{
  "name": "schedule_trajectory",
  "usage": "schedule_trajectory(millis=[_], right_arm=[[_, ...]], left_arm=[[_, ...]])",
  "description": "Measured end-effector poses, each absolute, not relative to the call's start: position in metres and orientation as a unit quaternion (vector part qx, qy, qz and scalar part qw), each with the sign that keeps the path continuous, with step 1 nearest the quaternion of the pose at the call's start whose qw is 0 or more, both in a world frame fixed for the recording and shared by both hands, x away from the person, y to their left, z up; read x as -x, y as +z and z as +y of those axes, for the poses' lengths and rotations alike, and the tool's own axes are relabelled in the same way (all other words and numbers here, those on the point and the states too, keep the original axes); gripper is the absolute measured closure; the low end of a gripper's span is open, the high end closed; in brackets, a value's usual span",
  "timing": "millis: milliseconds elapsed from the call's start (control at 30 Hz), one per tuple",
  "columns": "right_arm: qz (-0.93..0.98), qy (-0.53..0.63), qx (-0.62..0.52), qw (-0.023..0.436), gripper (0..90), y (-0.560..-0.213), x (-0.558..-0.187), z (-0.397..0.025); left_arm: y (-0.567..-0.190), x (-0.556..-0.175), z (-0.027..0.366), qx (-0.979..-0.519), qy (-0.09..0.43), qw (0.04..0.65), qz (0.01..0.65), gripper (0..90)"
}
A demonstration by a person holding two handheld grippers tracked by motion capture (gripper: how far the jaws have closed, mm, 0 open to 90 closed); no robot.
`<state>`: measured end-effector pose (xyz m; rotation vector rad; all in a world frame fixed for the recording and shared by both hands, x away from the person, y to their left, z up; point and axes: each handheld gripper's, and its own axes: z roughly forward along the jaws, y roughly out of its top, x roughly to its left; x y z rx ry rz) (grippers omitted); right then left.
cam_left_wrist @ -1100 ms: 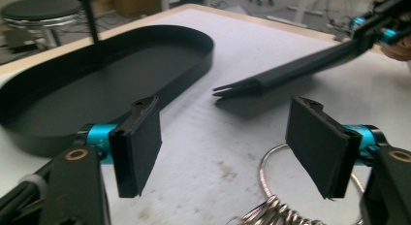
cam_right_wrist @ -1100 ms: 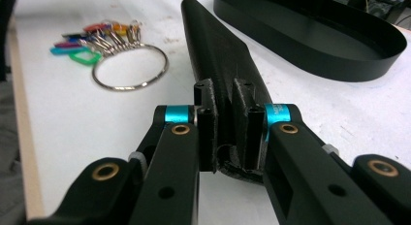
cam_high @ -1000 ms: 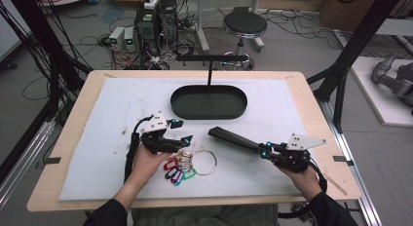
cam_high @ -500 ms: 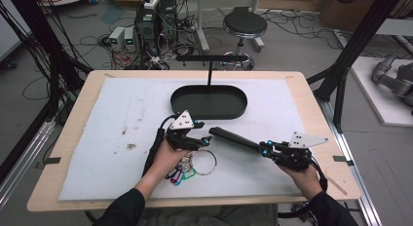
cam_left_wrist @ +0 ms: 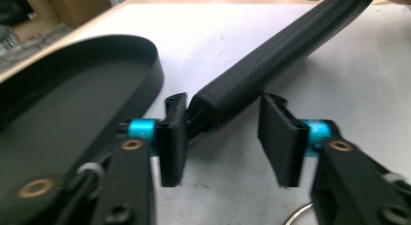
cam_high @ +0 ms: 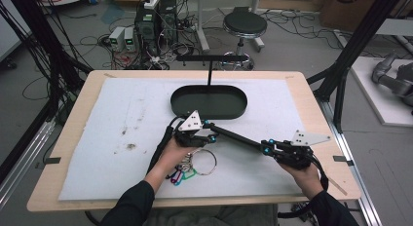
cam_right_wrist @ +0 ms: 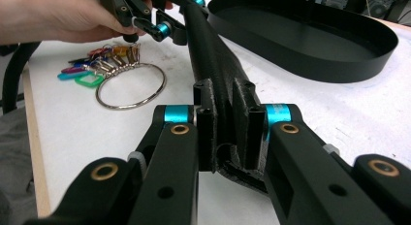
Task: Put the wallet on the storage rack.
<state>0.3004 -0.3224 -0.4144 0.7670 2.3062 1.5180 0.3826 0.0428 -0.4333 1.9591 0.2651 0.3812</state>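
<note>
Two tongs: right tongs [cam_right_wrist: 227, 133] clench black case [cam_right_wrist: 213, 70]; left tongs [cam_left_wrist: 228, 137] spread; no legible writing.

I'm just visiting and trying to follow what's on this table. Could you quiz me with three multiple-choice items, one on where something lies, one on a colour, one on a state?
1. Where does the key ring lie?
A. in the tray
B. on the white mat, near the left hand
C. on the floor

2. What colour is the oval tray?
A. black
B. white
C. red

3. How does the right gripper stand to the long black case?
A. apart from it
B. shut on its end
C. lying under it

Answers: 1 B, the ring rests on the mat beside the left hand. 2 A, its wall and floor are black. 3 B, both fingers press the case's sides.
</note>
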Motion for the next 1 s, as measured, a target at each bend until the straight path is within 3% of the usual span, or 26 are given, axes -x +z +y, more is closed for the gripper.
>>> schedule_trajectory(millis=[133, 300, 367, 467, 600, 667, 800, 833, 900, 1000], right_arm=[[0.793, 0.529, -0.271, 0.136, 81.4, -0.414, -0.302, -0.326], [0.786, 0.535, -0.276, 0.138, 75.3, -0.414, -0.304, -0.329], [0.783, 0.537, -0.278, 0.145, 69.9, -0.414, -0.305, -0.331], [0.776, 0.537, -0.298, 0.143, 52.0, -0.414, -0.308, -0.335], [0.785, 0.517, -0.306, 0.149, 39.6, -0.420, -0.315, -0.337], [0.796, 0.496, -0.310, 0.155, 37.9, -0.425, -0.320, -0.334], [0.810, 0.479, -0.300, 0.158, 47.4, -0.430, -0.327, -0.327], [0.818, 0.474, -0.281, 0.164, 56.6, -0.432, -0.329, -0.320], [0.820, 0.474, -0.275, 0.164, 59.5, -0.432, -0.329, -0.320], [0.827, 0.480, -0.254, 0.146, 72.8, -0.430, -0.328, -0.321]], left_arm=[[-0.432, -0.382, 0.044, -0.824, 0.173, 0.530, 0.102, 69.9], [-0.431, -0.381, 0.044, -0.824, 0.174, 0.530, 0.098, 74.8], [-0.430, -0.381, 0.045, -0.822, 0.171, 0.533, 0.100, 75.7], [-0.429, -0.381, 0.046, -0.816, 0.159, 0.547, 0.099, 77.3], [-0.429, -0.381, 0.047, -0.816, 0.158, 0.548, 0.092, 77.7], [-0.429, -0.381, 0.048, -0.816, 0.155, 0.550, 0.092, 77.7], [-0.428, -0.380, 0.048, -0.813, 0.150, 0.556, 0.091, 77.7], [-0.428, -0.380, 0.048, -0.813, 0.150, 0.554, 0.093, 77.6], [-0.428, -0.380, 0.049, -0.813, 0.148, 0.555, 0.094, 77.6], [-0.426, -0.379, 0.051, -0.811, 0.149, 0.558, 0.097, 77.0]])
